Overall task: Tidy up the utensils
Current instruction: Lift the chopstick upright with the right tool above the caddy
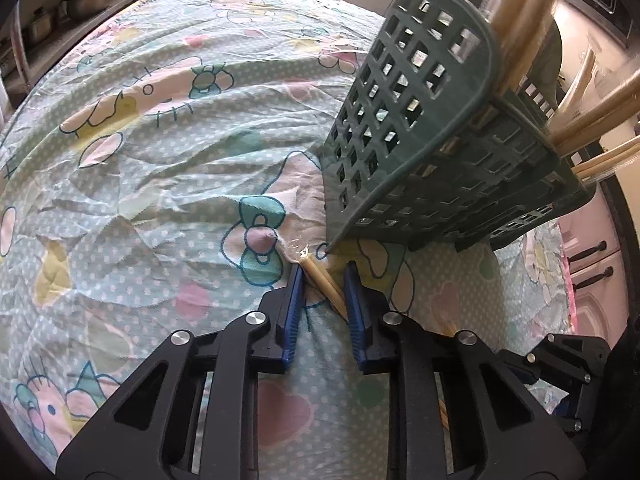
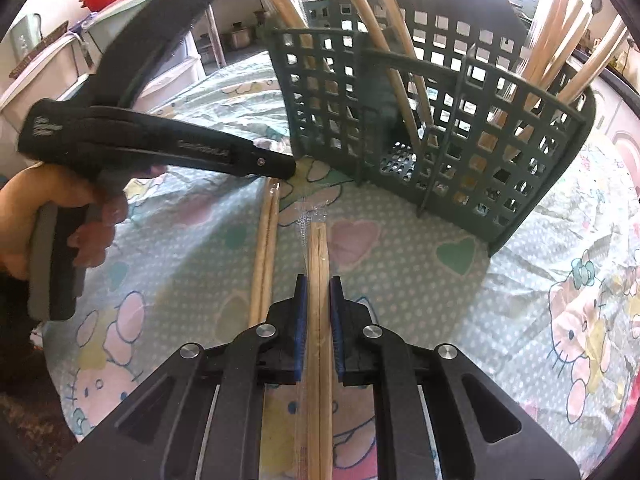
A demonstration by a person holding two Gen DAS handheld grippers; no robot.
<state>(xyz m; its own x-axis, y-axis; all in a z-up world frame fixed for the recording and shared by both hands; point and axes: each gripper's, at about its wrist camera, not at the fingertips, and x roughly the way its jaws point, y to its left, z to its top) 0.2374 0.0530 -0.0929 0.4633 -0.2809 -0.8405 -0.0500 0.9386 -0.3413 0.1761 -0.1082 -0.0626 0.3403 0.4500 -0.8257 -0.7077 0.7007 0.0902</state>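
Left wrist view shows your left claw (image 1: 323, 276) pointing down at the patterned cloth (image 1: 160, 184) on the desk, its blue pads (image 1: 294, 300) closed in around a wrapped pair of chopsticks (image 1: 324, 280); the left pad touches the pair near its tip, but you cannot tell whether the right pad presses it, so the grip is uncertain. Just ahead of that claw and to its right stands the green basket (image 1: 420, 120), its lattice wall close to the chopstick tip, with more chopsticks leaning out of its far side. Right wrist view shows your right claw (image 2: 319, 292) clenched on a second pair (image 2: 319, 256), which runs straight forward between the pads and ends in clear wrapping short of the basket (image 2: 500, 140). That basket stands ahead and slightly right of the right claw, with several wooden sticks upright in its compartments. Left of the right claw, the first pair (image 2: 266, 240) lies on the cloth beside the held one, its far end under the left claw's tip (image 2: 280, 166), and your hand (image 2: 60, 216) grips that tool's handle at the left edge.
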